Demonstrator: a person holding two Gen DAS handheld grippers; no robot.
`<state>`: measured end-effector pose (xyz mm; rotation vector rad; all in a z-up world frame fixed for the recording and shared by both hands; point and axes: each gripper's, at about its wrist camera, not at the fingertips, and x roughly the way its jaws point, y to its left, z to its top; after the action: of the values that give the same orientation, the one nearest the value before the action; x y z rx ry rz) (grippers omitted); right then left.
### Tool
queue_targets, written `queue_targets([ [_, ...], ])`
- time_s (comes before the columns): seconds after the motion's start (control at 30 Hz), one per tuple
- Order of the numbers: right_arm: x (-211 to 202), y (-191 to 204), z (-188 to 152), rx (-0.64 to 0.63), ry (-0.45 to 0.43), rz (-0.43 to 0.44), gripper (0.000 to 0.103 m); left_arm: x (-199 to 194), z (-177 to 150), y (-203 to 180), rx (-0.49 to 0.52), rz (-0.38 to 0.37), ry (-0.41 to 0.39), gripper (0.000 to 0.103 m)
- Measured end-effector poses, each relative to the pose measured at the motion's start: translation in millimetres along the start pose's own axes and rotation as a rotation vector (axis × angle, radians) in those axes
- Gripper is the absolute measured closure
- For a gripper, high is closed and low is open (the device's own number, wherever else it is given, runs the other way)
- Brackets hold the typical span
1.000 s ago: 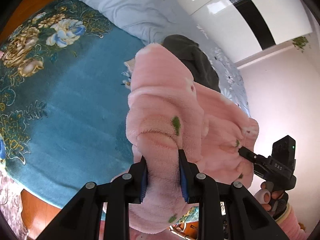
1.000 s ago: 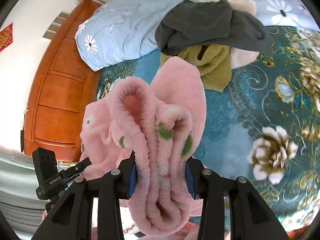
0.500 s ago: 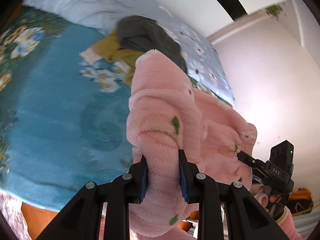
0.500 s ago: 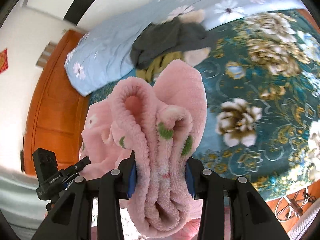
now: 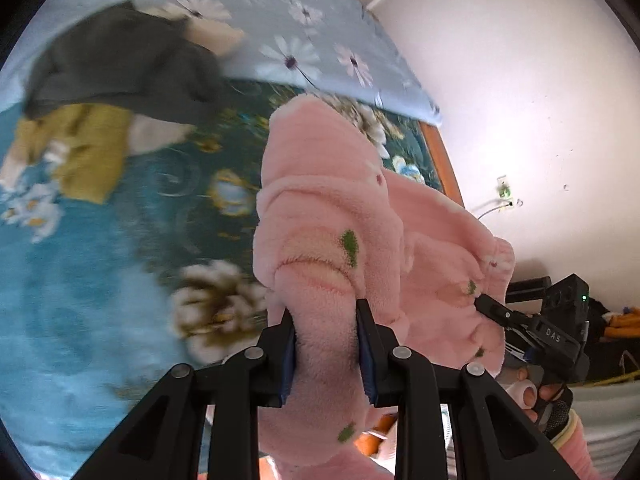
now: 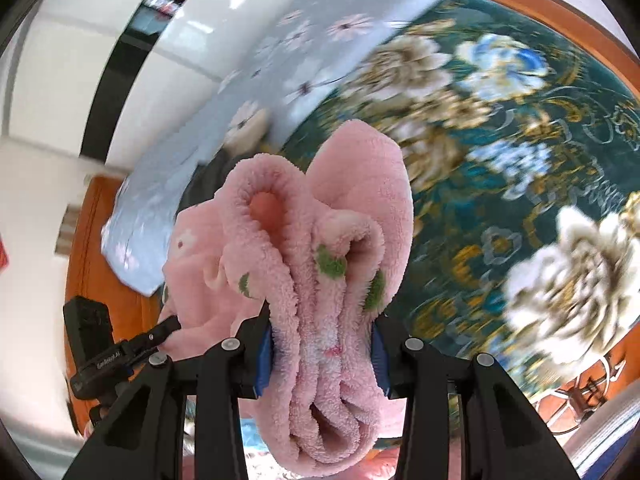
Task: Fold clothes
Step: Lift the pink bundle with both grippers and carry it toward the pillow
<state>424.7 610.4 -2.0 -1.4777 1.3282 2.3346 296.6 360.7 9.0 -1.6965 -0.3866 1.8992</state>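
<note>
A fluffy pink garment [image 5: 328, 216] with green spots hangs in the air above the bed, stretched between both grippers. My left gripper [image 5: 325, 344] is shut on one bunched edge of it. My right gripper [image 6: 322, 356] is shut on a thick folded wad of the same pink garment [image 6: 320, 248]. In the left wrist view the right gripper [image 5: 486, 305] shows at the lower right, held by a hand [image 5: 532, 394]. In the right wrist view the left gripper [image 6: 170, 324] shows at the lower left, pinching the fabric's far end.
A teal floral blanket [image 5: 80, 264] covers the bed, with a pale blue daisy quilt [image 5: 288, 40] behind. A dark grey garment [image 5: 120, 68] and a mustard one [image 5: 88, 148] lie heaped on it. A wooden bed frame [image 6: 560, 12], a white wall [image 5: 520, 80] and clutter [image 5: 616, 324] are nearby.
Both grippers have swung to the right along the bed with the pink garment still held; the clothes heap has slid left in the left wrist view and the scene is motion-blurred.
</note>
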Motion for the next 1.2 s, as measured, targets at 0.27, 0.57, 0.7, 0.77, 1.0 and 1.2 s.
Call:
queue_targets([
  [0.27,2,-94,130,0.015,0.088,-0.031,0.061,106,69,-74,-0.042,0.037,0.093,0.08],
  [0.57,43,-178,196,0.085,0.158,-0.104,0.063,192,106,-84,-0.091,0.137,0.21,0.076],
  [0.7,41,-228,197,0.162,0.166,-0.09,0.064,227,102,-51,-0.199,0.149,0.276,0.072],
  [0.77,43,-249,193,0.203,0.179,-0.083,0.064,242,96,-36,-0.24,0.142,0.29,0.05],
  [1.0,55,-294,175,0.311,0.212,-0.089,0.064,283,71,-6,-0.355,0.11,0.353,0.032],
  [1.2,63,-299,182,0.316,0.236,-0.105,0.064,292,62,-9,-0.348,0.069,0.351,0.041],
])
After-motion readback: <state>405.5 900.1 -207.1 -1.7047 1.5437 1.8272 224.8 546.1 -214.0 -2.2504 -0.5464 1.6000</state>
